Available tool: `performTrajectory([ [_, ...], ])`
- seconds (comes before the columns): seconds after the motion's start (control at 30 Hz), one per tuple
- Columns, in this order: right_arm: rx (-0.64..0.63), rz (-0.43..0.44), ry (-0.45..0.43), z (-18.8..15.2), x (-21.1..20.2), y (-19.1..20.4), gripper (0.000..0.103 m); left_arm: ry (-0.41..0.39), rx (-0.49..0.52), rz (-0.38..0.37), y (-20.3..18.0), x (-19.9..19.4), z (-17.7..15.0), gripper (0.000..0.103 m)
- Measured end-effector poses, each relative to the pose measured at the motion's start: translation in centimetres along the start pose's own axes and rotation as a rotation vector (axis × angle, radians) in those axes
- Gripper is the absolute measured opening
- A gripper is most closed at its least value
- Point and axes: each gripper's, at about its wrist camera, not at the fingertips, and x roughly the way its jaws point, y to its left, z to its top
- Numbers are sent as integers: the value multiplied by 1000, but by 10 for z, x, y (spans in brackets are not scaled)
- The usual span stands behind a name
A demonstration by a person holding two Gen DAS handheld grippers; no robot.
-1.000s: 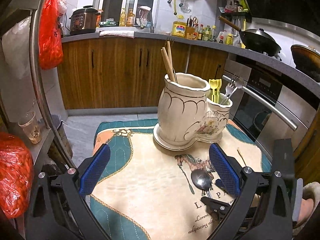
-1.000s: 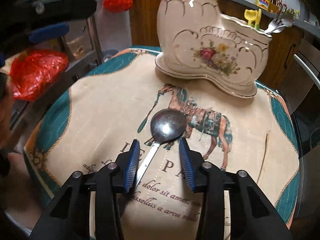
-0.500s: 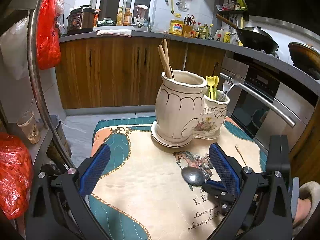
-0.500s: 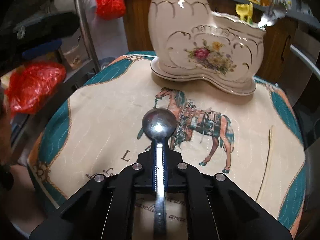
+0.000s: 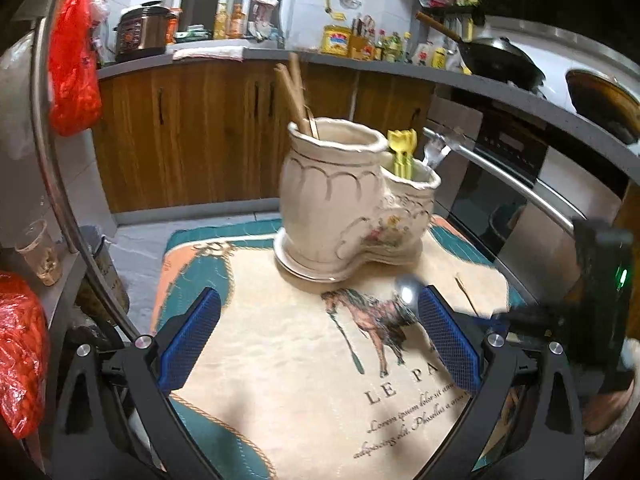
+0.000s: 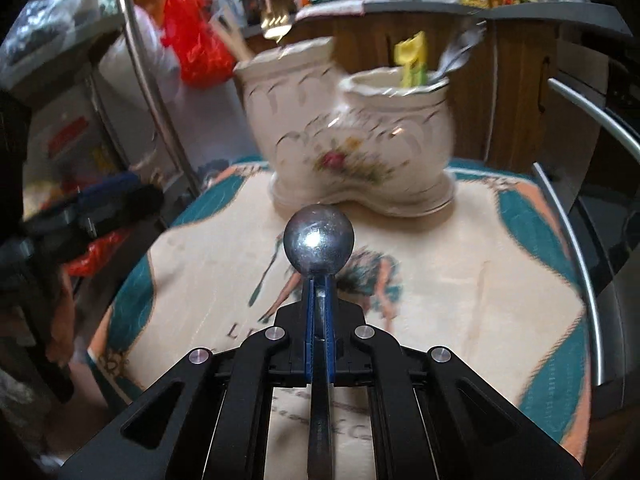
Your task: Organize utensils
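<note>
So a second ago the round-bowled steel spoon [image 6: 319, 240] was lying flat on the horse-print cloth mat [image 6: 460, 280] with my right gripper [image 6: 319, 304] spread around its handle. Now I'm clamping that handle tight between the blue pads and lifting it clear, bowl pointing at the cream ceramic boot-shaped utensil holder [image 6: 352, 152]. I'm guessing it's going in the lower pocket beside the yellow plastic fork [image 6: 410, 60]. My left gripper [image 5: 320, 340] is hanging wide open, grasping nothing. Everything's smearing with motion, and the spoon's handle end is getting cut off below the frame.
</note>
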Motion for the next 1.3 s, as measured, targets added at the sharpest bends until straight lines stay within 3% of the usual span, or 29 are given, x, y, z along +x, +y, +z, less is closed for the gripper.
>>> performTrajectory([
  [0.37, 85, -10, -76, 8, -35, -42, 6, 161, 75, -91, -45, 36, -18, 96],
  [0.43, 106, -12, -88, 7, -41, -51, 1, 213, 92, -139, -64, 47, -22, 90],
  [0.6, 118, -71, -124, 4, -53, -70, 1, 296, 155, -221, -111, 65, -32, 80],
  [0.67, 120, -81, -115, 1, -52, -75, 1, 306, 165, -226, -121, 70, -32, 74],
  [0.97, 150, -16, 32, -10, -30, -99, 2, 348, 137, -227, -129, 87, -35, 73],
  [1.03, 149, -17, 61, -11, -24, -99, 10, 351, 147, -215, -129, 89, -36, 73],
  [1.3, 64, -32, 82, -4, -6, -81, 13, 363, 110, -217, -110, 85, -38, 73],
])
